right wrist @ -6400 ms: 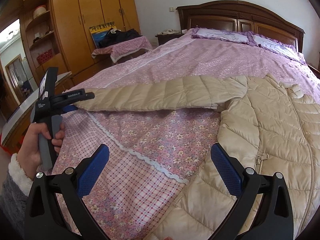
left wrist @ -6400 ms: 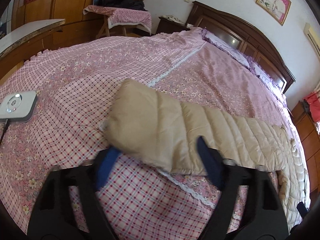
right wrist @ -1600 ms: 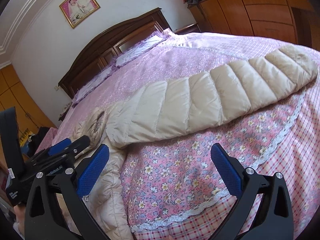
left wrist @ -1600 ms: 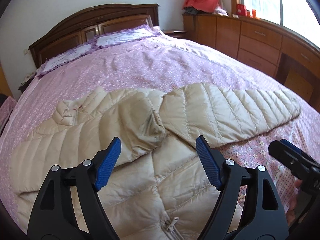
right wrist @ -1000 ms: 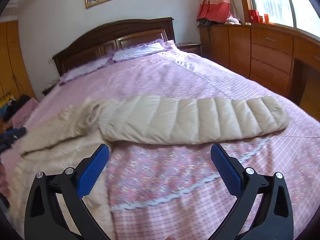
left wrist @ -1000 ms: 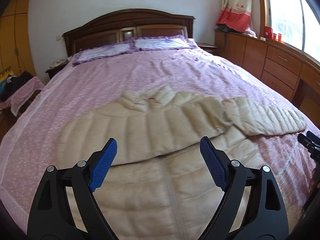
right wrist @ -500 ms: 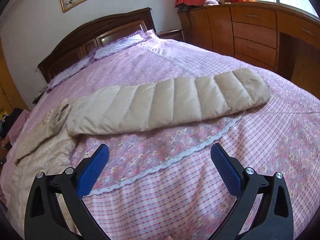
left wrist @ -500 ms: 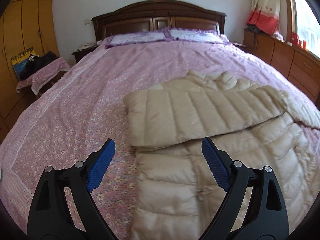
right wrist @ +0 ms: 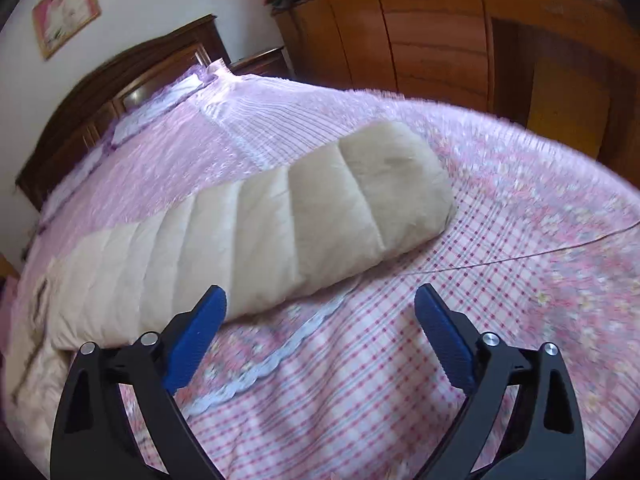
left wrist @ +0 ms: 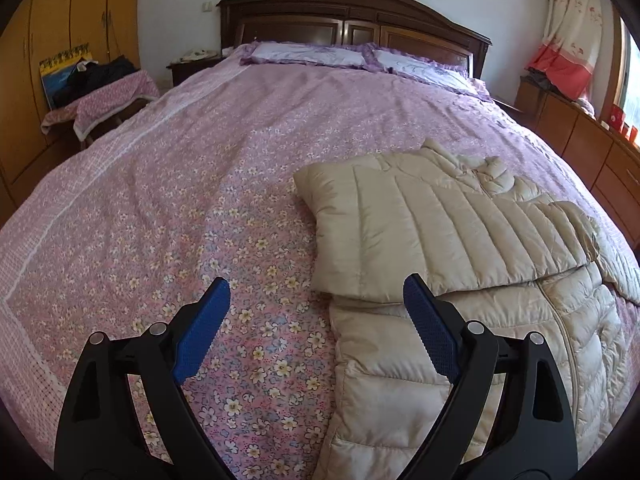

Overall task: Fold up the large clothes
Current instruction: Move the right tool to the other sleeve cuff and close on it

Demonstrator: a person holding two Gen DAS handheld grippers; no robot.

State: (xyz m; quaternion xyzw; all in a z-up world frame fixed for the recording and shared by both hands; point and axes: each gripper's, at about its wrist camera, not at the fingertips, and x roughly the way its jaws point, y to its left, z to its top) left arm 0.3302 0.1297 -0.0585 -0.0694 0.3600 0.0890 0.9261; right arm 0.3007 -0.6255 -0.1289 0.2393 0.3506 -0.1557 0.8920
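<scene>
A beige quilted down jacket (left wrist: pixel 460 320) lies flat on the pink floral bedspread (left wrist: pixel 200 200), its near sleeve (left wrist: pixel 420 232) folded across the chest. My left gripper (left wrist: pixel 316 300) hovers open over the jacket's left edge, nothing between its blue pads. In the right wrist view the other sleeve (right wrist: pixel 280 216) stretches out across the bed, its cuff (right wrist: pixel 392 184) toward the right. My right gripper (right wrist: pixel 320 308) hangs just in front of that sleeve; its jaws are closing, with only bedspread between them.
A dark wooden headboard (left wrist: pixel 352 16) and purple pillows (left wrist: pixel 360 56) stand at the far end. A cloth-covered stool with dark clothes (left wrist: pixel 100 92) and wardrobes (left wrist: pixel 68 20) are on the left. Wooden drawers (right wrist: pixel 460 28) line the right side. A thin cord (right wrist: pixel 540 252) crosses the checked bedspread edge (right wrist: pixel 400 380).
The left gripper has swung left, so the jacket now sits to its right. The right gripper has moved closer to the outstretched sleeve's cuff, and its jaws have narrowed slightly.
</scene>
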